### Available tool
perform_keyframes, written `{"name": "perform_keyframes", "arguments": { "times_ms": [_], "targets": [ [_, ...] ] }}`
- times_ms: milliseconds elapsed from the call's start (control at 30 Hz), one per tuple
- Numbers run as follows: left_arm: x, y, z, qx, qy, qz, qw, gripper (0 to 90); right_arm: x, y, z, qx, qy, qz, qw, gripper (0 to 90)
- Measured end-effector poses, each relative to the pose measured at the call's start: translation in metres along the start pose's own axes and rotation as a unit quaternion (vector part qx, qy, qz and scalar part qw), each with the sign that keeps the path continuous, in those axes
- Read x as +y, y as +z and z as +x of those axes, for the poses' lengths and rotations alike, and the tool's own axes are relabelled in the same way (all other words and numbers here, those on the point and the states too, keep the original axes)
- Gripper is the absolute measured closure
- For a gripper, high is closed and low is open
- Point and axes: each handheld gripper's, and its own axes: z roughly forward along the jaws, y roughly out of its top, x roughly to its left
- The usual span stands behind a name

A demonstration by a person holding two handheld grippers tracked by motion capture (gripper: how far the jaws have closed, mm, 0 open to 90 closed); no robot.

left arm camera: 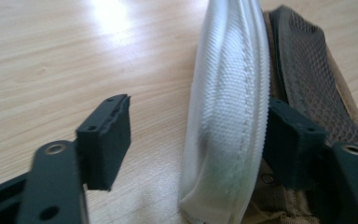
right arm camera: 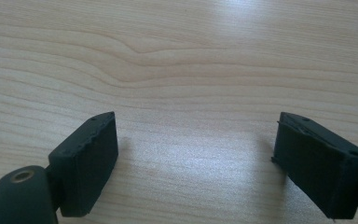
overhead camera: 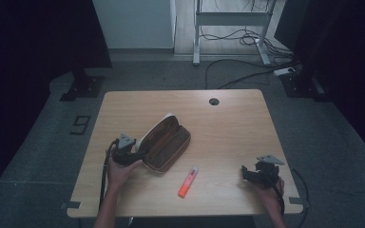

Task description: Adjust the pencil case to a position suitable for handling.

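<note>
Left tool at the open pouch, right tool idle.

I see my left tool (left arm camera: 193,135) with jaws apart, straddling the white zip edge of the brown pencil case (overhead camera: 164,142) near the desk's (overhead camera: 228,118) left-centre; the right jaw sits inside the case. Right tool (right arm camera: 196,158) gapes wide over bare wood by the near right corner. An orange marker (overhead camera: 188,182) lies between them, toward the near edge.
</note>
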Motion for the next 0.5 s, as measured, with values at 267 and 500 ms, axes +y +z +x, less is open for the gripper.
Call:
{"name": "perform_keyframes", "arguments": {
  "times_ms": [267,500],
  "targets": [
    [-0.002,-0.018,-0.001,0.001,0.005,-0.012,0.9999,23.2,0.0,0.0,0.0,0.0,0.0,0.0,1.0,13.3],
    [-0.009,-0.031,-0.005,0.009,0.009,-0.011,0.9999,22.2,0.0,0.0,0.0,0.0,0.0,0.0,1.0,13.4]
  ]
}}
